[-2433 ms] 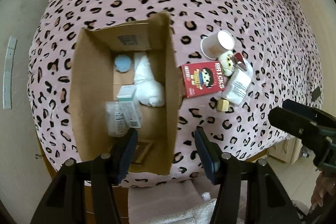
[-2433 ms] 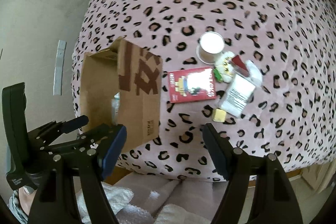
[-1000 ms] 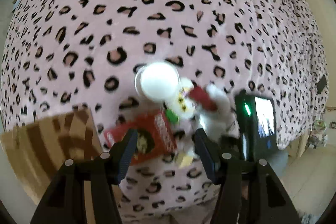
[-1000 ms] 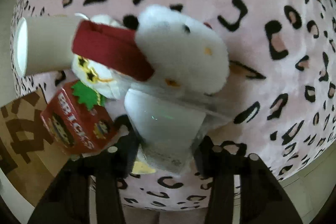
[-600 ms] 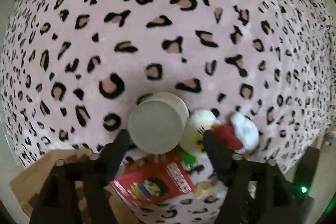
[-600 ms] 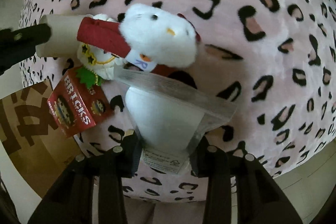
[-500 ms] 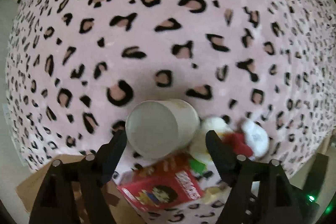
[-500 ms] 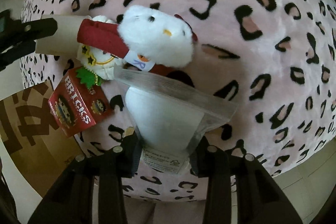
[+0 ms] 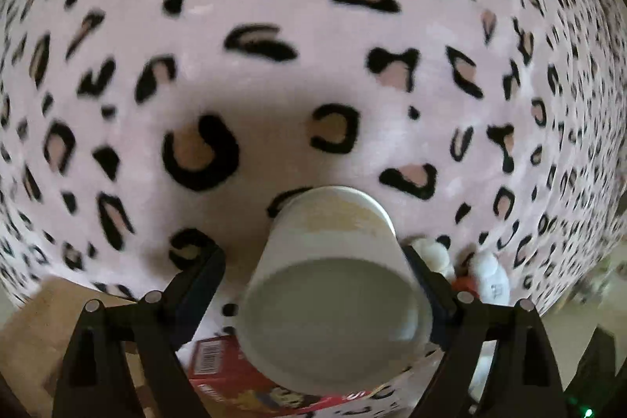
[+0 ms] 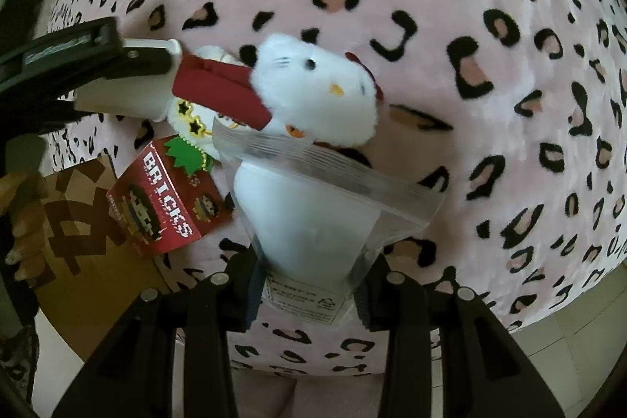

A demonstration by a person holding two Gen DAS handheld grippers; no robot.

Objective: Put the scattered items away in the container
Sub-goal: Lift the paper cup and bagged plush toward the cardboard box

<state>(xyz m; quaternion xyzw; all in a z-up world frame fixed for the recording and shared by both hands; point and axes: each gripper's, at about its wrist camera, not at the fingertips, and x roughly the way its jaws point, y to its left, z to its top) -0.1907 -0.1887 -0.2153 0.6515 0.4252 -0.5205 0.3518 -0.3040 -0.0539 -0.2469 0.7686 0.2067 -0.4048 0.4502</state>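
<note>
In the left wrist view a white paper cup (image 9: 333, 292) lies on its side between my left gripper's fingers (image 9: 313, 285), which are open around it; the right finger touches it, the left stands apart. In the right wrist view my right gripper (image 10: 309, 285) is shut on a clear zip bag with white contents (image 10: 313, 218). A white plush cat with a red band (image 10: 313, 96), a red BRICKS box (image 10: 164, 198) and the cup (image 10: 129, 93) lie just beyond. The cardboard box (image 10: 74, 234) is at lower left.
Everything rests on a pink leopard-print blanket (image 10: 490, 26) over a bed. A second small plush with star glasses (image 10: 192, 116) sits between cup and red box. The bed's near edge drops to the floor (image 10: 580, 332) at lower right.
My left gripper moved down and forward until the cup sits between its fingers. My right gripper stayed closed on the zip bag and shifted slightly closer to the plush.
</note>
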